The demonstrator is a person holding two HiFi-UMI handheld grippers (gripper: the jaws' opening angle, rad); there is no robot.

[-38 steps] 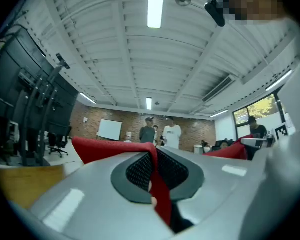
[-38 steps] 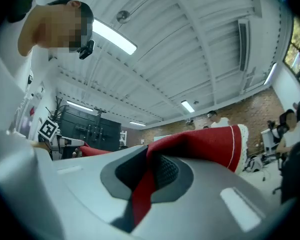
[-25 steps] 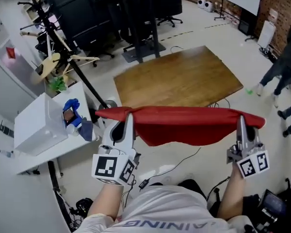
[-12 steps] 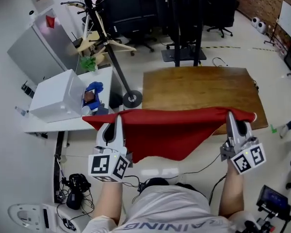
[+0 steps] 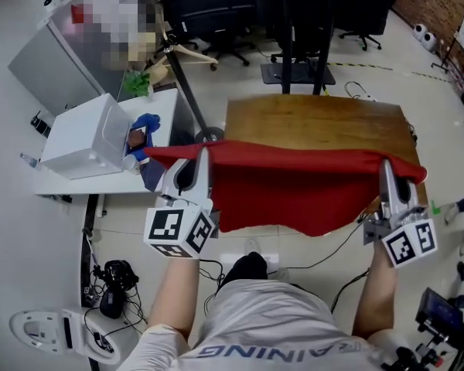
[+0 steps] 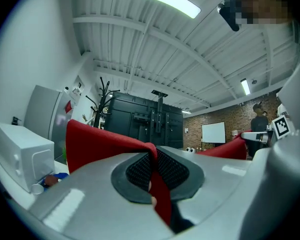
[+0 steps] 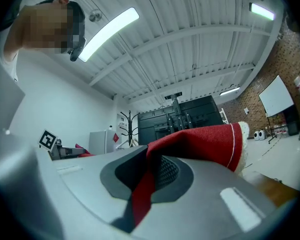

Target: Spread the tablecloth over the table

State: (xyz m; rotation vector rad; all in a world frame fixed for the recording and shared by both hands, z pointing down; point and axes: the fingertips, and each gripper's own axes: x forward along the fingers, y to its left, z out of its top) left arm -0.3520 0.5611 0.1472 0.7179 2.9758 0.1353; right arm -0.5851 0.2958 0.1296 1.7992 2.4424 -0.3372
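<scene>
A red tablecloth (image 5: 294,188) hangs stretched between my two grippers, in front of the near edge of the brown wooden table (image 5: 317,126). My left gripper (image 5: 203,154) is shut on the cloth's left corner; in the left gripper view the red tablecloth (image 6: 157,181) is pinched between the black pads. My right gripper (image 5: 387,165) is shut on the right corner, and the right gripper view shows the tablecloth (image 7: 200,141) clamped in the jaws with its white-stitched hem. The cloth's lower edge sags toward the floor below the table's front.
A white side table (image 5: 100,188) with a white box (image 5: 85,137) and a blue object (image 5: 143,126) stands at the left. A coat stand (image 5: 174,60), office chairs and a black rack (image 5: 301,22) lie beyond. Cables (image 5: 309,261) run on the floor.
Both grippers have carried the cloth to the right and closer to the table's near edge. The cloth is now stretched wider across the table's front.
</scene>
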